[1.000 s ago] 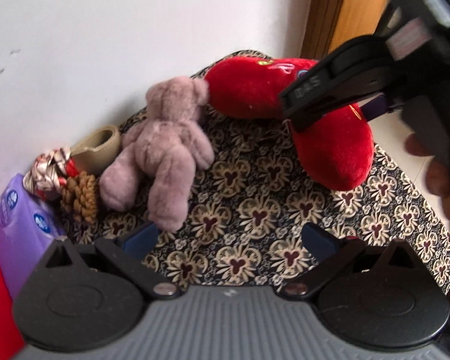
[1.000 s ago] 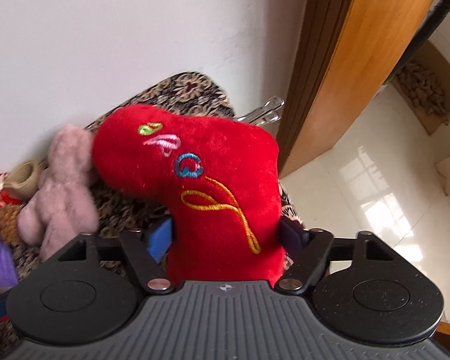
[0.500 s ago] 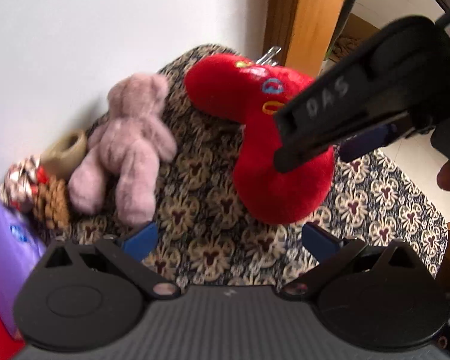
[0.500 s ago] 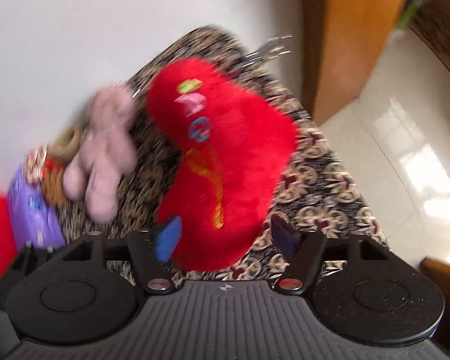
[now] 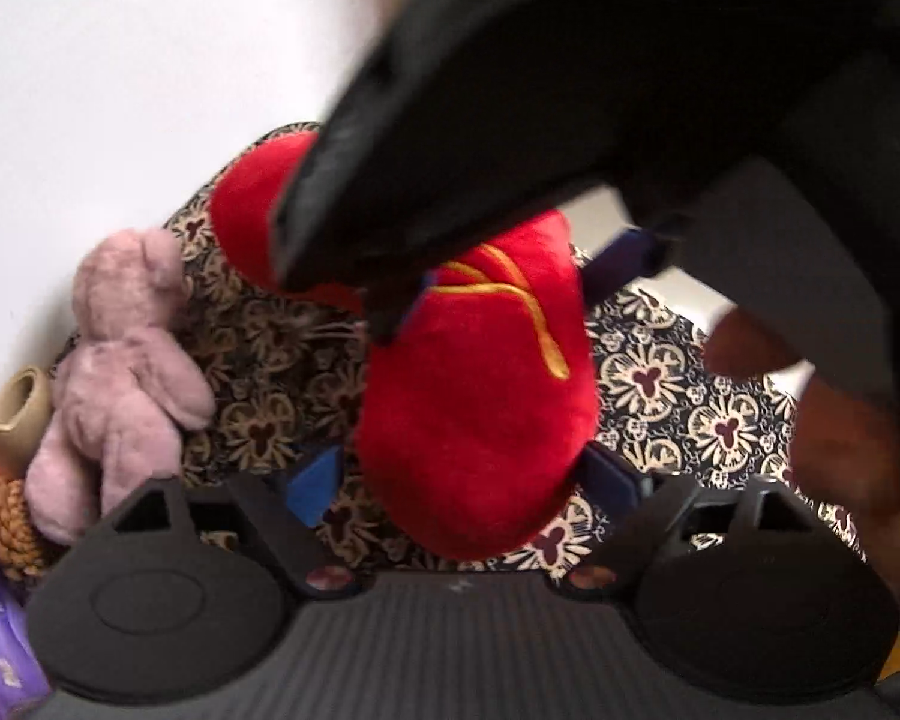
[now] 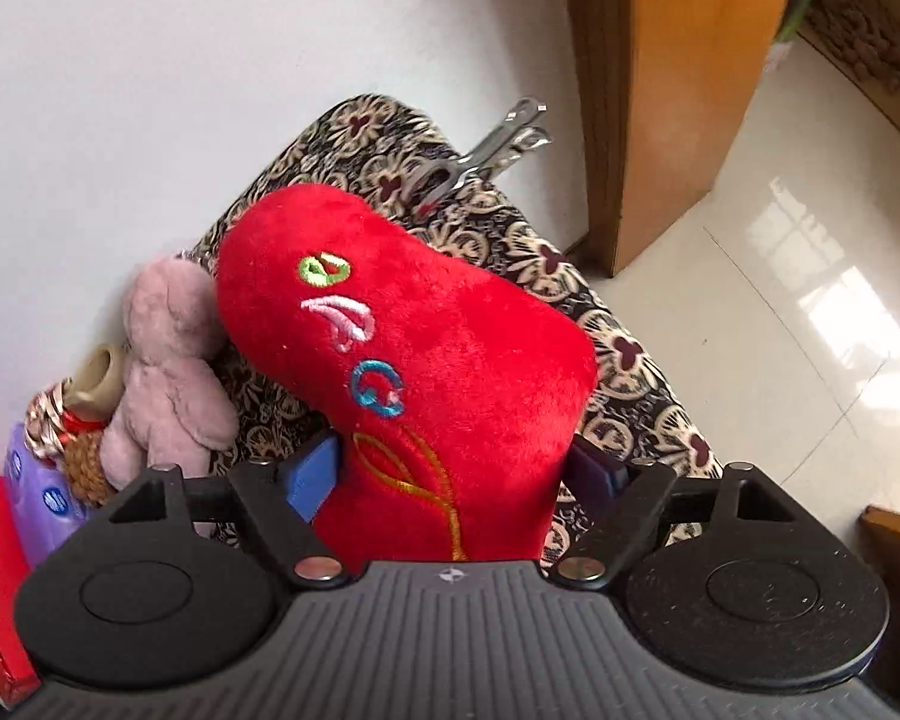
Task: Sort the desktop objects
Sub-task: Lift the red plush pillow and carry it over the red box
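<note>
So by my count there's one red plush [image 6: 426,372], one pink teddy bear [image 6: 168,372], one purple tissue pack [image 6: 42,498], one tape roll [image 6: 99,381], one metal clip [image 6: 486,159] and two grippers.

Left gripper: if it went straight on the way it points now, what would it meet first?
Most likely the red plush toy, which sits between the left gripper's open fingers, held by the right gripper. Depth is unclear; contact may already exist.
</note>
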A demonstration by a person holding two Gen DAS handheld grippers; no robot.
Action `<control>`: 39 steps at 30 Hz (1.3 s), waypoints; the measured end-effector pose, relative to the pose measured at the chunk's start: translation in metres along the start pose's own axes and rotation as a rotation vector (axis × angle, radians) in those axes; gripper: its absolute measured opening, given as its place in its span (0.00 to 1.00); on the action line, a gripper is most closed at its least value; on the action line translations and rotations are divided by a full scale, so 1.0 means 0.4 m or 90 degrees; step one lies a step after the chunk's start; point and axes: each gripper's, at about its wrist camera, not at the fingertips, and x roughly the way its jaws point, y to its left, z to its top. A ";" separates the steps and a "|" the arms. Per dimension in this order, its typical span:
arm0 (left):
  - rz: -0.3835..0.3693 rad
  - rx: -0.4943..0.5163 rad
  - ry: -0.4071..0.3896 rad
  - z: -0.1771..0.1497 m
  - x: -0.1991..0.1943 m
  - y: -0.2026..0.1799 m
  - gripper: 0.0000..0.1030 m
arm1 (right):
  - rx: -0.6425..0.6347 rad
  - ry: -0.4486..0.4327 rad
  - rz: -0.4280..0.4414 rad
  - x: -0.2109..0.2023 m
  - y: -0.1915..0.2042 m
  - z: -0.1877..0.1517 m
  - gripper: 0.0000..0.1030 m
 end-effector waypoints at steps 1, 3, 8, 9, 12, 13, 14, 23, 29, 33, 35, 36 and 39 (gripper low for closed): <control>-0.002 0.002 0.002 -0.004 0.005 -0.002 0.78 | -0.005 -0.001 -0.003 0.002 0.005 0.000 0.76; 0.000 0.000 0.001 -0.013 0.013 -0.004 0.76 | -0.022 -0.004 -0.012 0.003 0.014 -0.002 0.74; -0.008 -0.001 -0.015 -0.024 -0.002 -0.004 0.69 | -0.027 -0.014 -0.011 -0.017 0.007 -0.012 0.68; -0.008 0.000 -0.019 -0.027 -0.009 -0.005 0.69 | -0.025 -0.018 -0.009 -0.021 0.008 -0.015 0.68; 0.005 0.006 -0.045 -0.039 -0.052 -0.010 0.67 | -0.036 -0.040 -0.001 -0.063 0.027 -0.032 0.67; 0.010 0.008 -0.053 -0.042 -0.067 -0.012 0.67 | -0.044 -0.051 0.003 -0.081 0.037 -0.039 0.67; 0.015 0.010 -0.062 -0.046 -0.082 -0.014 0.67 | -0.052 -0.061 0.008 -0.100 0.047 -0.045 0.67; 0.098 -0.009 -0.151 -0.083 -0.270 0.003 0.66 | -0.131 -0.144 0.064 -0.257 0.168 -0.084 0.68; 0.192 -0.070 -0.183 -0.160 -0.385 0.053 0.66 | -0.222 -0.160 0.129 -0.300 0.306 -0.138 0.68; 0.259 -0.140 -0.186 -0.259 -0.460 0.116 0.66 | -0.310 -0.142 0.177 -0.283 0.458 -0.209 0.68; 0.291 -0.175 -0.184 -0.315 -0.499 0.153 0.66 | -0.352 -0.129 0.198 -0.280 0.532 -0.254 0.68; 0.306 -0.192 -0.184 -0.343 -0.519 0.173 0.66 | -0.373 -0.123 0.209 -0.279 0.569 -0.277 0.68; 0.344 -0.237 -0.184 -0.430 -0.575 0.241 0.66 | -0.426 -0.110 0.234 -0.263 0.696 -0.341 0.68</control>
